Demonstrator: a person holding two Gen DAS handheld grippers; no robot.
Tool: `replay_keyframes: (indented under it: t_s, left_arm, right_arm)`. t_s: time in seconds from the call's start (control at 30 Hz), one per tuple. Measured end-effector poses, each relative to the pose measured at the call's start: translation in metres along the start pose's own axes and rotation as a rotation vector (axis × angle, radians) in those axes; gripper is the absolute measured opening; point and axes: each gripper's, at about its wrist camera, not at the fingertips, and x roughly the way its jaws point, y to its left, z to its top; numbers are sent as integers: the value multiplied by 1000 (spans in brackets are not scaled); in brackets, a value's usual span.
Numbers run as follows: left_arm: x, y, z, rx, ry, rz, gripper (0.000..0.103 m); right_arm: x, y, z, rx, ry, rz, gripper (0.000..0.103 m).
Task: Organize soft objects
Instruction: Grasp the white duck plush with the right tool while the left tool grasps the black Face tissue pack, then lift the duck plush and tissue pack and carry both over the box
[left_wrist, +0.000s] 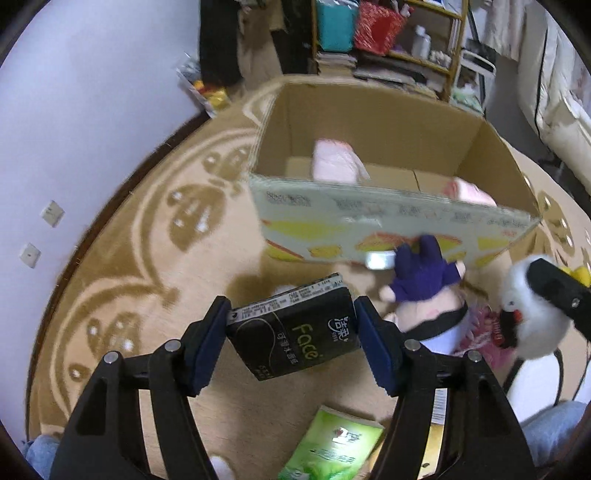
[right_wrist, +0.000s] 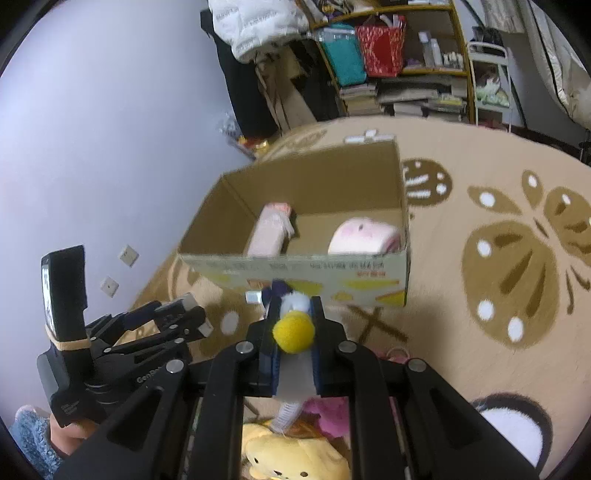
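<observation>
My left gripper (left_wrist: 291, 317) is shut on a black tissue pack (left_wrist: 295, 328) marked "Face", held above the carpet in front of an open cardboard box (left_wrist: 388, 225). Inside the box lie a pink tissue pack (left_wrist: 336, 162) and a pink roll (left_wrist: 469, 190). My right gripper (right_wrist: 295, 314) is shut on a white plush bird (right_wrist: 295, 376) with a yellow pom-pom (right_wrist: 293, 334), also short of the box (right_wrist: 295, 266). That white plush bird (left_wrist: 532, 321) shows at the right of the left wrist view. A purple-haired doll (left_wrist: 428, 291) lies by the box front.
A green tissue pack (left_wrist: 332, 443) lies on the beige patterned carpet (left_wrist: 155, 258) below my left gripper. A yellow plush (right_wrist: 291, 458) and a pink plush (right_wrist: 328, 413) lie under my right gripper. A white wall (left_wrist: 74, 110) stands left; cluttered shelves (right_wrist: 402, 66) stand behind the box.
</observation>
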Motion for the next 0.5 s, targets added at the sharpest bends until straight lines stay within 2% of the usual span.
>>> replay_keyframes:
  t_s: [0.37,0.5]
  left_arm:
    - [-48,25,28,-4,-226,68,67]
    - [-62,26,39,12,-321,128,67]
  right_arm:
    - [-32,13,20,-44,-144,38,14]
    - [-38,12,28,-42,-179,39,14]
